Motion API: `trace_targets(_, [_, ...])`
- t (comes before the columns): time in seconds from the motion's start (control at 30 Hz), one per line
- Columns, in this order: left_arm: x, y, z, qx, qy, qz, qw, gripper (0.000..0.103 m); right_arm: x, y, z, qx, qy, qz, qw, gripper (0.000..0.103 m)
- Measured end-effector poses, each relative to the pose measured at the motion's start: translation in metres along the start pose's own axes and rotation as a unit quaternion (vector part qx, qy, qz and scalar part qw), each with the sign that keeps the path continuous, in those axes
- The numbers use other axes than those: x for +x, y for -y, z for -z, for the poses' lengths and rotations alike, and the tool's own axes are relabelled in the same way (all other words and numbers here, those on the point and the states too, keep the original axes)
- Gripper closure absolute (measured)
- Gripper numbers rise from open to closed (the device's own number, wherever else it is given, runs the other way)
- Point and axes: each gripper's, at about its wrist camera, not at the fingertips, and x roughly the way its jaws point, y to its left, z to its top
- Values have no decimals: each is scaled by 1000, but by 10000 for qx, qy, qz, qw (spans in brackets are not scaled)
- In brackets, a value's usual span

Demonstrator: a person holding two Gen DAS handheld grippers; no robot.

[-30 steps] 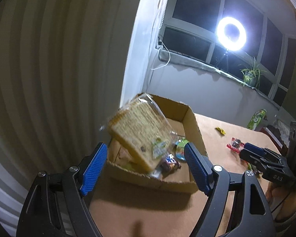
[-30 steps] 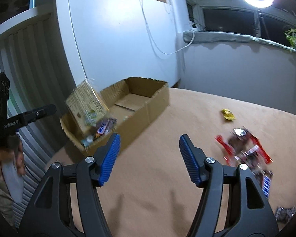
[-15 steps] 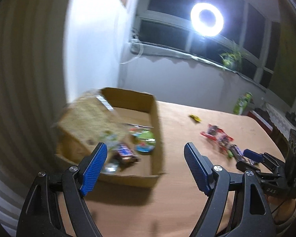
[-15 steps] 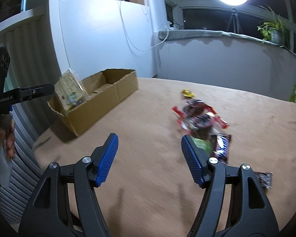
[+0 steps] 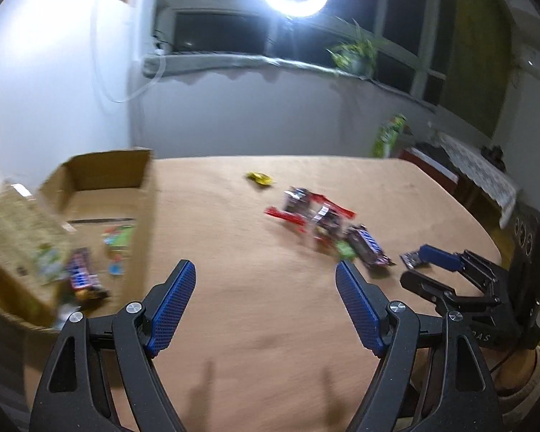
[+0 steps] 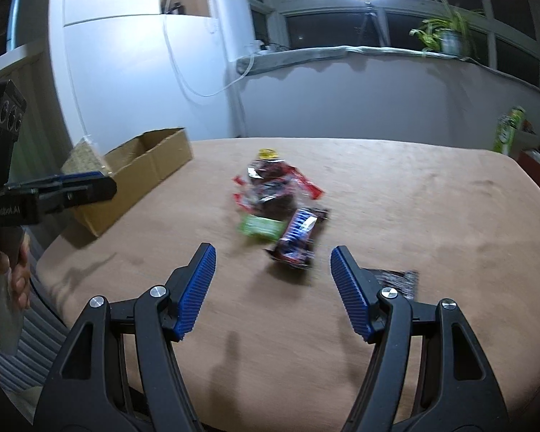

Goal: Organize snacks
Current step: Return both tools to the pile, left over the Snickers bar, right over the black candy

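Note:
A cardboard box stands at the table's left edge and holds a wrapped sandwich, a chocolate bar and small packets. Loose snacks lie mid-table: a red-wrapped pack, a green packet, a dark chocolate bar, a yellow candy and a dark wrapper. My left gripper is open and empty, above bare table right of the box. My right gripper is open and empty, just short of the dark chocolate bar. The box also shows in the right wrist view.
The table has a rounded tan top. A green can stands at its far right corner. A white cabinet is behind the box. A ring light and a plant sit at the window.
Both grippers have swung right, away from the box and toward the loose snacks. The sandwich has stayed in the box. Both jaws stay open.

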Motion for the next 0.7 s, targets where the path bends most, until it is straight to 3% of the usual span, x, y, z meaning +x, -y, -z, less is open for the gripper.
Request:
trace_targets(0.23, [35, 45, -1, 413, -326, 445, 9976, 23, -9, 30, 9, 61, -48, 442, 9990, 33])
trace_targets(0.5, [73, 96, -2, 656, -595, 1139, 9895, 23, -3, 62, 23, 128, -520, 807, 9953, 31])
trace_targets(0.7, [105, 119, -9, 867, -792, 1043, 9876, 23, -2, 67, 23, 84, -483, 648, 9967, 31])
